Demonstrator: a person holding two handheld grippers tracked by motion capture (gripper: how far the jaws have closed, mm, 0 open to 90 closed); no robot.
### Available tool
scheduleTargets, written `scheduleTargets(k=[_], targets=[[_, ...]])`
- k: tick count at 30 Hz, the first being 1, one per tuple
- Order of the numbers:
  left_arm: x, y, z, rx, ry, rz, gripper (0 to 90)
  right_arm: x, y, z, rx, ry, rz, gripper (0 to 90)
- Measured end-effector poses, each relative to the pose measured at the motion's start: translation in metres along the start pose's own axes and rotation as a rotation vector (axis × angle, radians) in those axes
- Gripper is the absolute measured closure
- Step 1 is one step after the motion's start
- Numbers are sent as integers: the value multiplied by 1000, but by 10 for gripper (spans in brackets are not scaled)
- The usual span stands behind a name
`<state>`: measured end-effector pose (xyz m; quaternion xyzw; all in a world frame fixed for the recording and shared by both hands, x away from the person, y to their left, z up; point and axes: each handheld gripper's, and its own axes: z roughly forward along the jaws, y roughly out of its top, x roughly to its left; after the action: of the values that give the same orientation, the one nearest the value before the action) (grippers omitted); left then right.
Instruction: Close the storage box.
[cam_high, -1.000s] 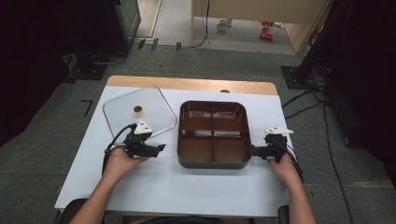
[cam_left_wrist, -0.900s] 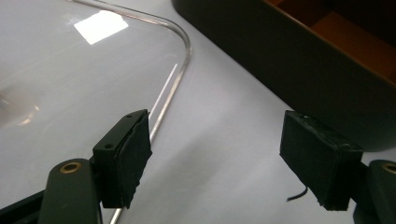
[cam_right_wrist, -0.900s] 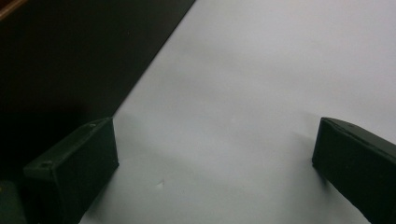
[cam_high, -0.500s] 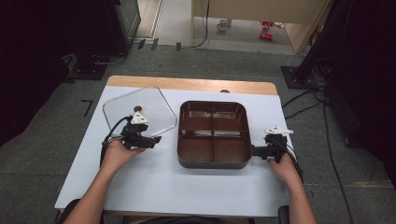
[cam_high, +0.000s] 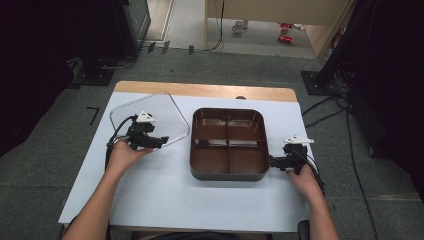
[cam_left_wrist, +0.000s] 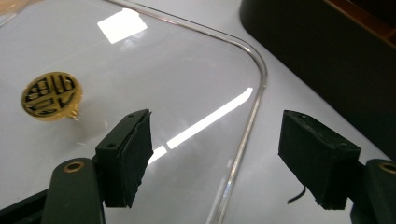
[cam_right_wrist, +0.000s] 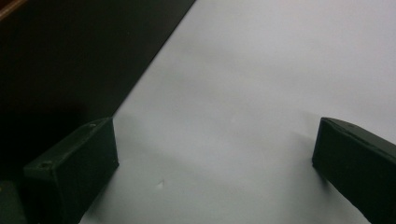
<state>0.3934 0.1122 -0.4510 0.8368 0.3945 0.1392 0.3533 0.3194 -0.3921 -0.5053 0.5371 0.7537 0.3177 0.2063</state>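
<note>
A dark brown tray (cam_high: 227, 145) with four compartments sits mid-table. Left of it lies a clear lid (cam_high: 150, 107) with rounded corners and a gold knob (cam_left_wrist: 50, 95). My left gripper (cam_high: 161, 141) hovers over the lid's near right corner, open. In the left gripper view its jaws (cam_left_wrist: 219, 163) straddle the lid's rim (cam_left_wrist: 243, 149), one pad over the lid, the other over the table. My right gripper (cam_high: 274, 162) sits open by the tray's near right corner. In the right gripper view, the jaws (cam_right_wrist: 215, 172) hold nothing and the tray wall (cam_right_wrist: 70, 56) is beside the left pad.
The white table top (cam_high: 175, 200) has a wooden strip (cam_high: 200, 90) along its far edge. Cables trail from both grippers. Dark equipment and stands (cam_high: 345, 55) ring the table on the floor.
My left gripper has moved away from me and slightly left, from the bare table onto the lid's corner. The right gripper, tray and lid have stayed put.
</note>
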Motion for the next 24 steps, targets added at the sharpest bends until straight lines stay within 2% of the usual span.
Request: scheduleTargets(k=[6,7,15,18,19,21,24], targets=[[14,4,1,-12,23,-19,263,0,0,0,0,0,-1,0],[18,6,2,-6,37,-17,263,0,0,0,0,0,0,0],[35,15,7,-19,63,-24,266,0,0,0,0,0,0,0],[41,17,7,-26,79,-18,304,0,0,0,0,-1,0,0],[49,19,9,-15,78,-45,302,0,0,0,0,0,0,0],[53,20,10,-20,72,-56,297,0,0,0,0,0,0,0],[60,21,14,-19,88,-63,299,0,0,0,0,-1,0,0]])
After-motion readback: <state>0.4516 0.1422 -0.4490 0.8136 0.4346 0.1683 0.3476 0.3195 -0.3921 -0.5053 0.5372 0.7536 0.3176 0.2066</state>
